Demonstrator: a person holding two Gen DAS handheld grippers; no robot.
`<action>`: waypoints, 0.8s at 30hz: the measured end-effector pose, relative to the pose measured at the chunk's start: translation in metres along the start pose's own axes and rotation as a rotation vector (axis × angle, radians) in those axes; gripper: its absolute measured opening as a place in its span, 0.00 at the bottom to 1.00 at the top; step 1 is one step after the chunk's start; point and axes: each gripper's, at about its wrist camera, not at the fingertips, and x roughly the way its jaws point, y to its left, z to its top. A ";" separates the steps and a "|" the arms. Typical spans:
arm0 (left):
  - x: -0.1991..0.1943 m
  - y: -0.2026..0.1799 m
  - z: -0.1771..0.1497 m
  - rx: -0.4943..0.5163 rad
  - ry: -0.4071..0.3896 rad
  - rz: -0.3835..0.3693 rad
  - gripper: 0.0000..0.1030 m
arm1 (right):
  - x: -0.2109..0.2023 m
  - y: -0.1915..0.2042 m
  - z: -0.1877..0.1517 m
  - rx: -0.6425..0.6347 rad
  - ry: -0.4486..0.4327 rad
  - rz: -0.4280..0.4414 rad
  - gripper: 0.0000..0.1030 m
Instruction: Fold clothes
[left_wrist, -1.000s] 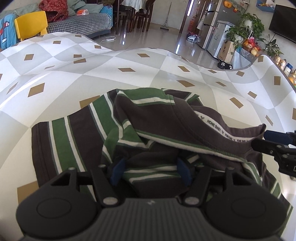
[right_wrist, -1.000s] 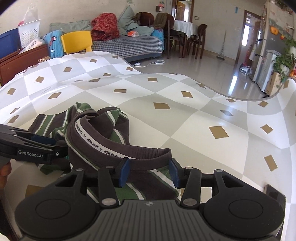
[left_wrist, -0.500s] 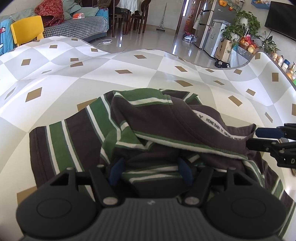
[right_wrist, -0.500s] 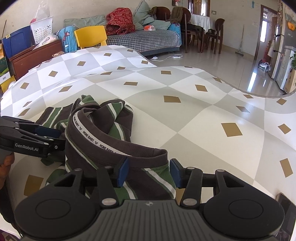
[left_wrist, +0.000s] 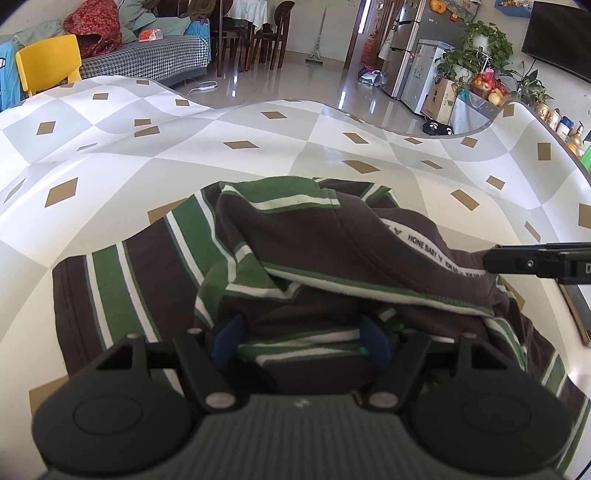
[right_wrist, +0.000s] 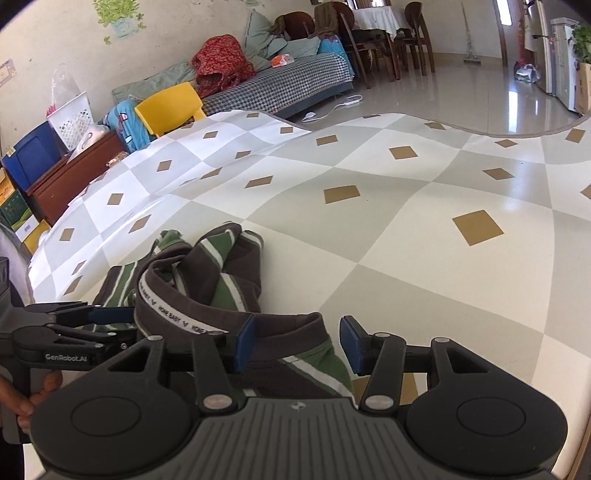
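Your left claw (left_wrist: 300, 338) has its blue pads spread wide, with a fold of the striped shirt (left_wrist: 295, 251) bunched between them; the cloth does not look pinched, so this claw reads as open around the fabric. Your right claw (right_wrist: 297, 341) is likewise parted, its left pad (right_wrist: 244, 341) touching the shirt's dark ribbed neckband (right_wrist: 207, 317) and its right pad clear of the cloth; it grips nothing. The shirt, brown with green and white stripes, lies crumpled on the table (left_wrist: 332, 147), which carries a checked cloth with tan diamonds. In the left wrist view the garment fills the lower centre, and the right claw enters at 3 o'clock (left_wrist: 535, 260), touching the neckband end. In the right wrist view the shirt (right_wrist: 221, 280) sits at 9 to 10 o'clock of the claw, with the left claw (right_wrist: 110, 321) at its 9 o'clock edge.
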 end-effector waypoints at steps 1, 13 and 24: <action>0.000 0.000 0.000 0.002 0.000 0.001 0.67 | 0.003 -0.001 -0.001 0.022 0.010 0.010 0.47; 0.000 -0.002 -0.003 0.019 -0.006 0.006 0.70 | 0.015 -0.004 -0.008 0.137 0.110 0.140 0.48; -0.004 -0.009 -0.012 0.078 -0.001 0.027 0.75 | 0.013 0.023 -0.019 0.047 0.101 0.111 0.48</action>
